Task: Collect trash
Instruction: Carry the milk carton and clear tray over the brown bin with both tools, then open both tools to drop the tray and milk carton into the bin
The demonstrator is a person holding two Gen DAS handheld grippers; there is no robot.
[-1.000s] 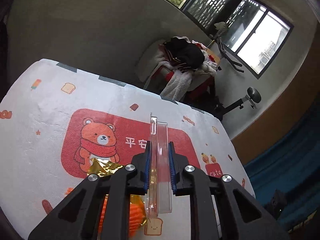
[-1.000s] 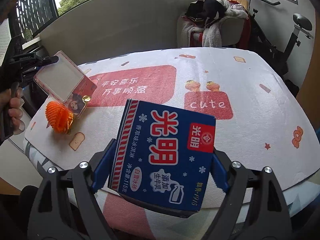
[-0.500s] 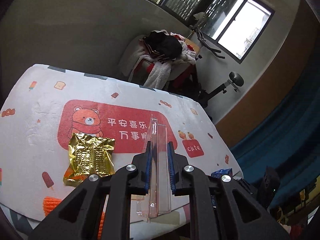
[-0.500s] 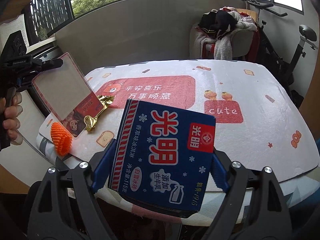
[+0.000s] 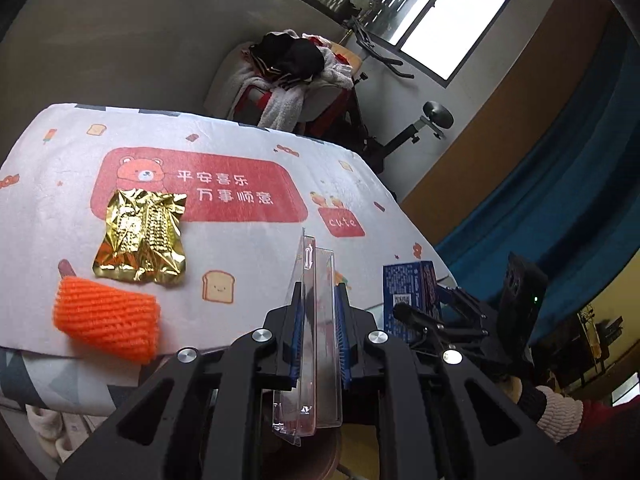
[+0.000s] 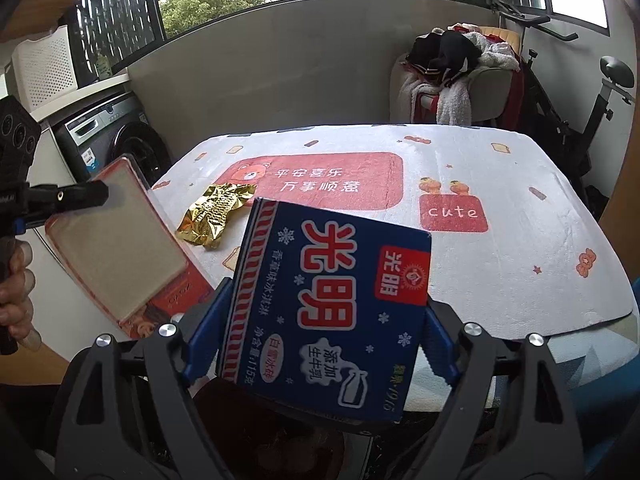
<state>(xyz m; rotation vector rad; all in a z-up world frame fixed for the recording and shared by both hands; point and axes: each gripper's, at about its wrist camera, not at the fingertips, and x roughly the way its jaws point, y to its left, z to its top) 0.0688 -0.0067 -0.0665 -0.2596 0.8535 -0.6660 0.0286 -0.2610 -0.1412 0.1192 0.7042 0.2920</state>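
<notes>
Left gripper [image 5: 318, 334] clamps clear plastic pack [image 5: 316, 320]; right gripper [image 6: 320, 336] clamps blue carton [image 6: 328, 304], both off table edge [image 6: 592, 320].

The left wrist camera sits just behind the left claw [image 5: 318, 336] and looks along its fingers from the bench's [image 5: 248, 248] near left corner, above the edge, facing across the cloth toward the window wall. The right wrist camera sits just behind the right claw [image 6: 320, 344], off the near edge and facing straight across the bench [image 6: 500, 248] toward the far wall. Both are close to what they grip and near the bench. They share the cloth top, the gold wrapper [image 5: 142, 236] [image 6: 216, 212], the clothes-piled chair [image 5: 288, 80] [image 6: 456, 76], and each other's claw.
</notes>
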